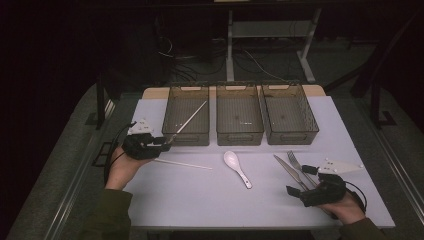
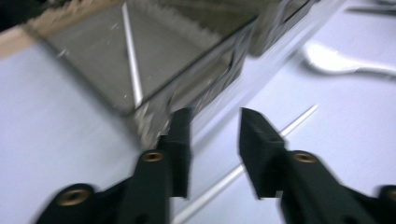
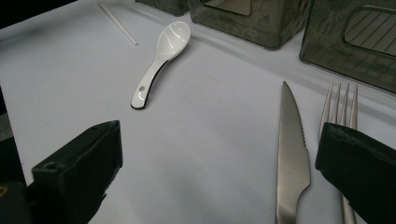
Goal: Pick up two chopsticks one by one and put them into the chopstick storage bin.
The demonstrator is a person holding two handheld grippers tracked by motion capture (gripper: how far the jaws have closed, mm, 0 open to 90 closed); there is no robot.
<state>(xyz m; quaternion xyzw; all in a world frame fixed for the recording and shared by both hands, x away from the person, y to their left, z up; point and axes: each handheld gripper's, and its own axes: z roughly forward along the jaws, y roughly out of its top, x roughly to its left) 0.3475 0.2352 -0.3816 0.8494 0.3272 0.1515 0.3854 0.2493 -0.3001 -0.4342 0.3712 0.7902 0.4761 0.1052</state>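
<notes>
With one chopstick (image 1: 187, 121) already leaning in the left bin (image 1: 176, 137), the step in hand looks like fetching the second chopstick (image 1: 182, 163), which lies on the worktop (image 1: 200, 195) just below the left tongs (image 1: 166, 140); their jaws stand narrowly apart on nothing, so lower them astride the thin stick near its middle (it rolls easily). The right tongs (image 1: 299, 180) rest wide and empty over the knife (image 3: 293, 154). Motion blur smears the left gripper view, hiding the stick's near end.
</notes>
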